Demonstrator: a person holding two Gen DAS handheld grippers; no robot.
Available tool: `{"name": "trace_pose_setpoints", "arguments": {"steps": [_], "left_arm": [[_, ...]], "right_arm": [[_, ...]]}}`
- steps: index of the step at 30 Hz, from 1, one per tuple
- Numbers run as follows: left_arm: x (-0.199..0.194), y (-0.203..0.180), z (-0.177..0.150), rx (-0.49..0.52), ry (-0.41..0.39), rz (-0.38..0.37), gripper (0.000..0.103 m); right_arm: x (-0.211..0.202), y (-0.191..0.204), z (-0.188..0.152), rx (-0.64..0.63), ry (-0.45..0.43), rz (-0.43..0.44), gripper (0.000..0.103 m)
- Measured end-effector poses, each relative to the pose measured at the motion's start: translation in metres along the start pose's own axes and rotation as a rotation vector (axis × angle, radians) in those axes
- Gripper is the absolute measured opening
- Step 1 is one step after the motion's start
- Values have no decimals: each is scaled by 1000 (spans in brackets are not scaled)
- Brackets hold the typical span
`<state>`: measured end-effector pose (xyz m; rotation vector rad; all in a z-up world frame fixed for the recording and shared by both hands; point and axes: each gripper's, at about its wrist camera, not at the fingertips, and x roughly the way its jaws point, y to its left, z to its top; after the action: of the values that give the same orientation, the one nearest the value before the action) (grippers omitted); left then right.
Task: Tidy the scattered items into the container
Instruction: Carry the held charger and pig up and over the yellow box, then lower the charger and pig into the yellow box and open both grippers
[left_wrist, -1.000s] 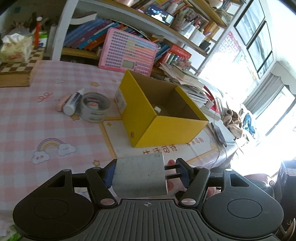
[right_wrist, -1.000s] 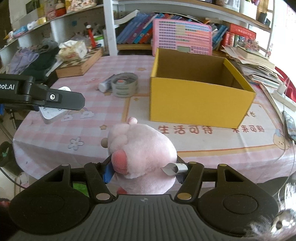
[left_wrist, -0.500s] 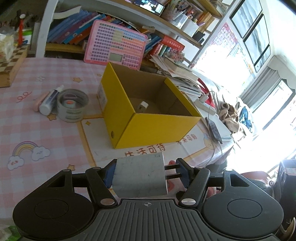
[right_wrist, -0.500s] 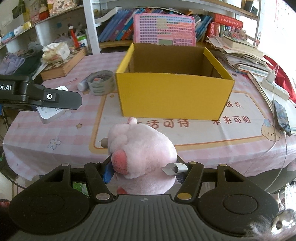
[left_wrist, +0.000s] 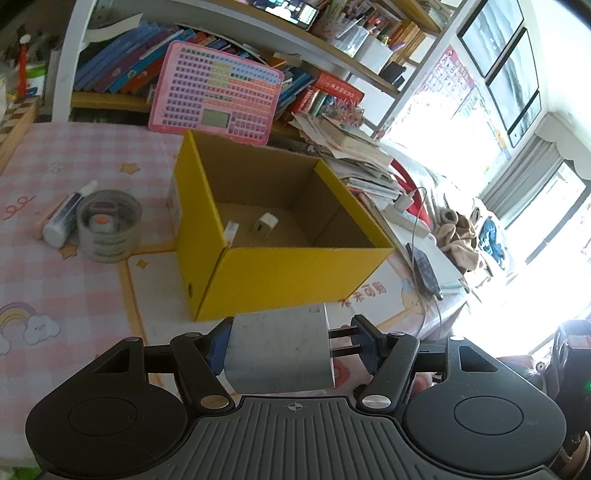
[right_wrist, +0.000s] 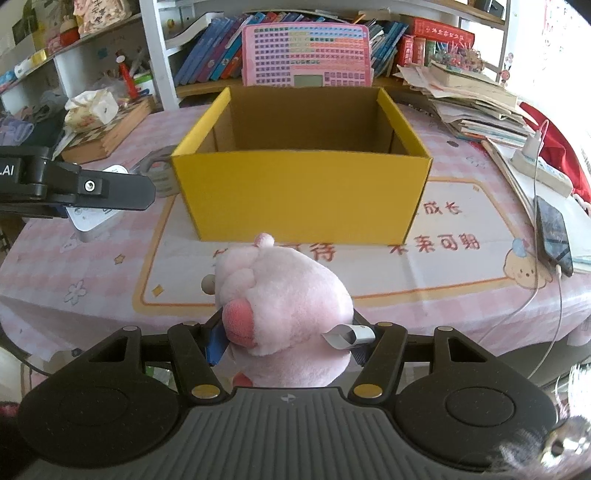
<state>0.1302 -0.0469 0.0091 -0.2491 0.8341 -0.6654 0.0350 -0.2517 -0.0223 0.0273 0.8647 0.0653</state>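
Observation:
A yellow cardboard box (left_wrist: 295, 269) (right_wrist: 303, 195) stands open on the pink checked tablecloth. Two small white items (left_wrist: 265, 223) lie on its floor. My left gripper (left_wrist: 291, 347) is shut on a white plug adapter (left_wrist: 279, 350), its prongs against the right pad, held in front of the box's near corner. My right gripper (right_wrist: 288, 338) is shut on a pink plush toy (right_wrist: 284, 295), just short of the box's front wall. In the right wrist view the left gripper (right_wrist: 85, 190) reaches in from the left with the white adapter (right_wrist: 94, 221) under it.
A roll of tape (left_wrist: 109, 225) and a white tube (left_wrist: 62, 221) lie left of the box. A pink keyboard toy (left_wrist: 216, 99) leans on the bookshelf behind. Stacked papers (right_wrist: 476, 107), a power strip (right_wrist: 535, 162) and a phone (right_wrist: 554, 232) crowd the right edge.
Both grippers have moved sideways toward the right with their loads. The box has slid toward the middle of each view, and its inside shows more in the left wrist view.

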Motion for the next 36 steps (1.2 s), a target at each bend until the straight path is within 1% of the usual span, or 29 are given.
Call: {"name": "trace_pose_setpoints", "arguments": {"steps": [7, 11, 18, 21, 26, 30, 32, 36], "left_arm": [[13, -21, 19, 64, -55, 16, 67], [17, -32, 32, 103, -97, 36, 67], [33, -39, 56, 142, -155, 105, 67], [44, -36, 66, 148, -157, 138, 67], [68, -37, 79, 203, -142, 190, 67], [97, -36, 83, 242, -87, 226, 67], [111, -35, 82, 252, -55, 241, 67], [131, -32, 80, 258, 2, 249, 67]], "right_arm": [[-5, -25, 22, -21, -79, 5, 60], [-10, -42, 45, -22, -140, 27, 60], [-13, -61, 90, -61, -261, 62, 60], [-5, -68, 110, -89, -294, 65, 60], [25, -76, 141, -131, -290, 84, 60], [55, -76, 169, -171, -271, 121, 60], [71, -74, 180, -192, -249, 133, 60], [109, -66, 196, -234, -171, 169, 60]]}}
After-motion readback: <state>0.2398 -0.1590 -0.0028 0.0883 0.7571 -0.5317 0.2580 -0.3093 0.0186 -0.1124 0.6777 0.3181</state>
